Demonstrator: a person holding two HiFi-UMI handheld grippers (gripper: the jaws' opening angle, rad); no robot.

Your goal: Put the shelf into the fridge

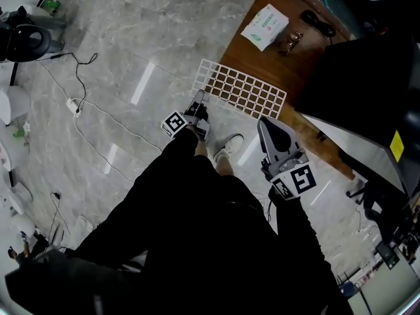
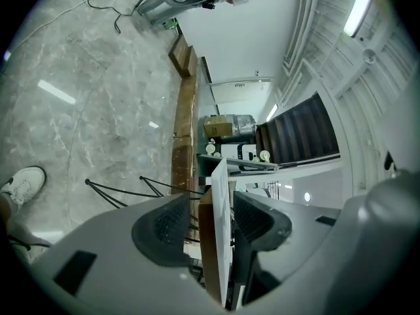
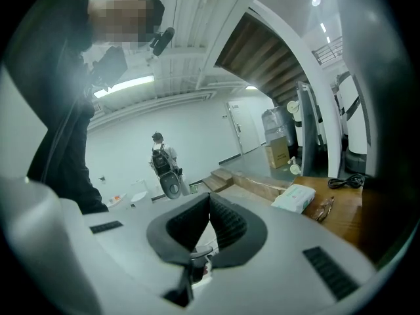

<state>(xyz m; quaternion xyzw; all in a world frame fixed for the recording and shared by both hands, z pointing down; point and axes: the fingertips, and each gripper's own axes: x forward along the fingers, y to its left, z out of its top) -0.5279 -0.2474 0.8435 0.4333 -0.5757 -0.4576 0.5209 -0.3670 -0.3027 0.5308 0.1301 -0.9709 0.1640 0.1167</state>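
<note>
The white wire shelf [image 1: 243, 87] lies flat on the wooden tabletop [image 1: 289, 58], one corner jutting out; probably light, stiff, slippery (thin coated wire). The left gripper [image 1: 199, 100] holds its fingers released astride that corner's rim, a fair hold; the right gripper [image 1: 262, 125] is clenched, empty

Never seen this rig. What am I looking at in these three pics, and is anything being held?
There is no robot here: a person in black holds a two-jaw gripper in each hand. The head view comes from a camera on their head, looking steeply down. The other two cameras ride on the grippers and look along the jaws. A white wire shelf lies partly over a wooden platform, which also carries a pack of wipes and glasses. The left gripper has its jaws open around the shelf's edge, the pads apparently not pressing. The right gripper is shut and empty.
</note>
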